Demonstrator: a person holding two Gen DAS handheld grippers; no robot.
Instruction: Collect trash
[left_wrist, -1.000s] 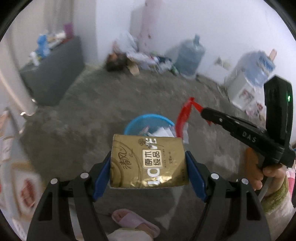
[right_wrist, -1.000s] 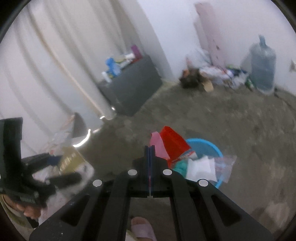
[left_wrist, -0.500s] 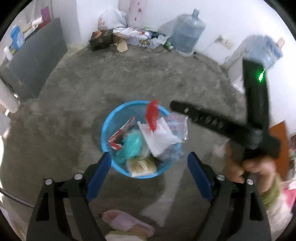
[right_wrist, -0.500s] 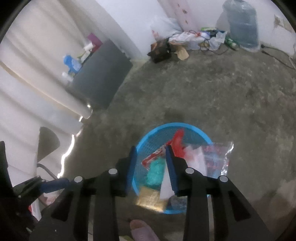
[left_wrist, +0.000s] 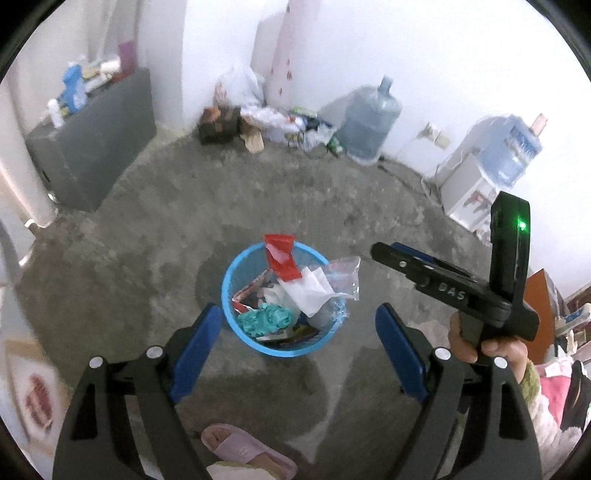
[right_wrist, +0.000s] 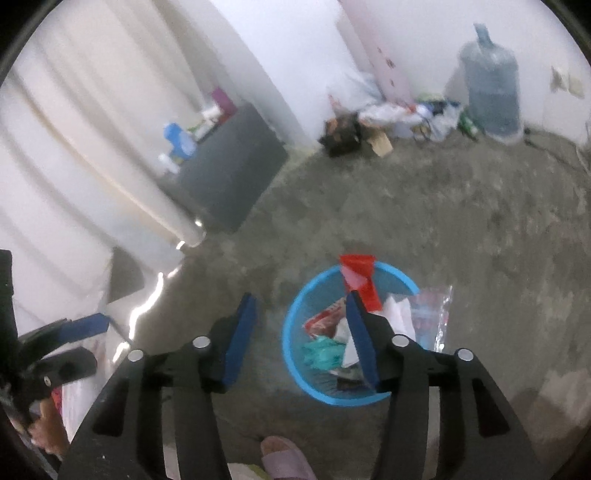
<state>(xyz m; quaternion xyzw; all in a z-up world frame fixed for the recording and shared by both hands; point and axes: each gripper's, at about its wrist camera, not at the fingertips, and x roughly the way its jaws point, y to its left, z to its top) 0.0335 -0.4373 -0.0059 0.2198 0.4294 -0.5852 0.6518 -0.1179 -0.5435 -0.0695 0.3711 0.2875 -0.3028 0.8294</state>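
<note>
A blue mesh trash basket (left_wrist: 228, 291) stands on the concrete floor, full of trash: a red wrapper (left_wrist: 280, 256), white tissue (left_wrist: 308, 290), a clear plastic bag (left_wrist: 345, 277) and a teal crumple (left_wrist: 266, 319). The basket also shows in the right wrist view (right_wrist: 291, 350). My left gripper (left_wrist: 295, 343) is open and empty above the basket's near side. My right gripper (right_wrist: 301, 332) is open and empty, above the basket's left rim. It also shows from the side in the left wrist view (left_wrist: 384, 253), right of the basket.
A pink slipper (left_wrist: 247, 452) lies on the floor just below the grippers. A dark cabinet (left_wrist: 92, 147) stands at the left. Water jugs (left_wrist: 369, 122), a dispenser (left_wrist: 476, 184) and a pile of bags and boxes (left_wrist: 266, 118) line the back wall.
My left gripper opened and let the gold tissue pack fall into the basket. My right gripper opened from shut, and the red wrapper it held now sits in the basket. Both views tilted back up.
</note>
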